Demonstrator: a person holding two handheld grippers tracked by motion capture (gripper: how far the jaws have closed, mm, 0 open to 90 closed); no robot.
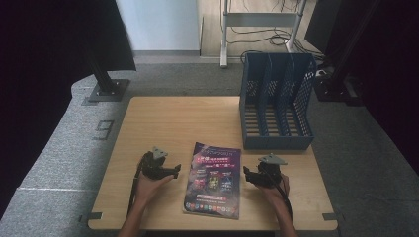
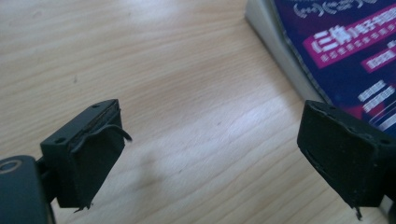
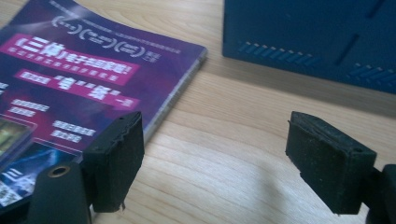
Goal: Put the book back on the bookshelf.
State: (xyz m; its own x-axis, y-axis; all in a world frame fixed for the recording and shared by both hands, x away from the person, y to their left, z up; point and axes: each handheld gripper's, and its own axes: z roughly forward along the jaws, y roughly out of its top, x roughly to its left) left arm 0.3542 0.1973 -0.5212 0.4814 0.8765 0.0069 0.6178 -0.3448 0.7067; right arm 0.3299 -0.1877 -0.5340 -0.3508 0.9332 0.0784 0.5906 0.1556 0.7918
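Observation:
A purple magazine [image 1: 213,180] lies flat on the wooden table [image 1: 168,123], near the front edge. My left gripper [image 1: 176,169] is just left of it, held in a hand, jaws open with bare wood between them [image 2: 210,154]; the magazine's edge [image 2: 345,51] lies beyond its right jaw. On the other side of the magazine my right gripper [image 1: 247,174] is also open, empty [image 3: 215,158], with the magazine's corner [image 3: 84,79] by its left jaw. A dark blue file rack [image 1: 276,101] stands at the back right, its base [image 3: 317,32] ahead of the right gripper.
The file rack has several upright slots open toward the front. Bare tabletop stretches to the back left. Black stands [image 1: 106,86] and cables [image 1: 267,37] sit on the grey floor beyond the table.

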